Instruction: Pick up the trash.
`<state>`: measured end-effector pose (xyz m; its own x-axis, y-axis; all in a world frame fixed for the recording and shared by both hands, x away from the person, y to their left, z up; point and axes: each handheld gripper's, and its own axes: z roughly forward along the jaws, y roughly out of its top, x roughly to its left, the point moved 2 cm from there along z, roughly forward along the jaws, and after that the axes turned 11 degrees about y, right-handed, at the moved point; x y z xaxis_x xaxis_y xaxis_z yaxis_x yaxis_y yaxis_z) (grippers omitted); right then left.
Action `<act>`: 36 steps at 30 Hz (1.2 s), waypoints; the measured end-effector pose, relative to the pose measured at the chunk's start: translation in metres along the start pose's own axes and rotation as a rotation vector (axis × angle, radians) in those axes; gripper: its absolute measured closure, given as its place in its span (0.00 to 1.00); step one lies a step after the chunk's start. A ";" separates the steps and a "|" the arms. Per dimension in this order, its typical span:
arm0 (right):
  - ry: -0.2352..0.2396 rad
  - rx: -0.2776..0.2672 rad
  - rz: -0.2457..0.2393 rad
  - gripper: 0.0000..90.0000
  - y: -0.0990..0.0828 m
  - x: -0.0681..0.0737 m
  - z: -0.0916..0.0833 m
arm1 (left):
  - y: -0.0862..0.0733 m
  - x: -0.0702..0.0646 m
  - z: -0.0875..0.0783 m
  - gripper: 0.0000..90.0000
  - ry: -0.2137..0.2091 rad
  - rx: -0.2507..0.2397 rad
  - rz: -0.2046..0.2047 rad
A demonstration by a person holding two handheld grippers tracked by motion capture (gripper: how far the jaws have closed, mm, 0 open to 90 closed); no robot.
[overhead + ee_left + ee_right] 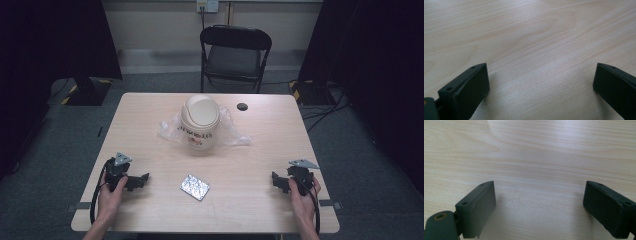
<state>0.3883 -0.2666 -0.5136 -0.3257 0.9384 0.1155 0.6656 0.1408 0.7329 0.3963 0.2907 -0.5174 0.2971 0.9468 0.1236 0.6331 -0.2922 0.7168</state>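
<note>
Two grippers were in my hands, and nearest to them lay the small silver foil-wrapped rectangular packet [194,187], flat on the pale wooden tabletop [260,150] between them and touching neither. My left gripper [141,180] rested on the wood near the packet's left side, its black jaws spread wide apart with bare table grain between them. My right gripper [275,181] sat further off at the packet's right, its jaws equally wide and holding nothing. Both pointed inward, toward each other.

Further up the table, near its middle, stood the cream-coloured round bin with a domed swing lid [200,123] and dark lettering on its side. The lid was closed, so I could not tell what was inside. It sat on a crumpled sheet of clear plastic [234,135] that spread out on both sides. Just beside it, toward the far edge, was a small black round cap [242,106] in the tabletop.

Beyond the table stood a black folding chair [235,55] on grey carpet [150,80], with dark curtains [55,40] at either side.
</note>
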 end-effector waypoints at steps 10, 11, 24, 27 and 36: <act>0.008 -0.005 -0.011 0.15 0.000 0.001 -0.001 | 0.000 0.001 0.000 0.00 -0.007 0.001 0.017; 0.010 -0.006 -0.014 0.17 0.001 0.001 -0.001 | 0.000 0.001 0.000 0.00 -0.007 0.001 0.016; 0.148 0.002 -0.088 0.19 0.020 0.022 -0.001 | 0.000 0.002 0.000 0.00 -0.014 -0.002 0.021; 0.168 0.002 -0.108 0.19 0.026 0.029 0.001 | 0.000 0.003 0.000 0.00 -0.019 0.000 0.029; 0.239 -0.013 -0.144 0.21 0.049 0.048 0.010 | 0.000 0.003 0.000 0.00 -0.021 -0.001 0.030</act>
<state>0.4126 -0.2116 -0.4788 -0.5662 0.8079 0.1634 0.5931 0.2616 0.7615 0.3968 0.2934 -0.5171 0.3308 0.9346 0.1307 0.6231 -0.3203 0.7136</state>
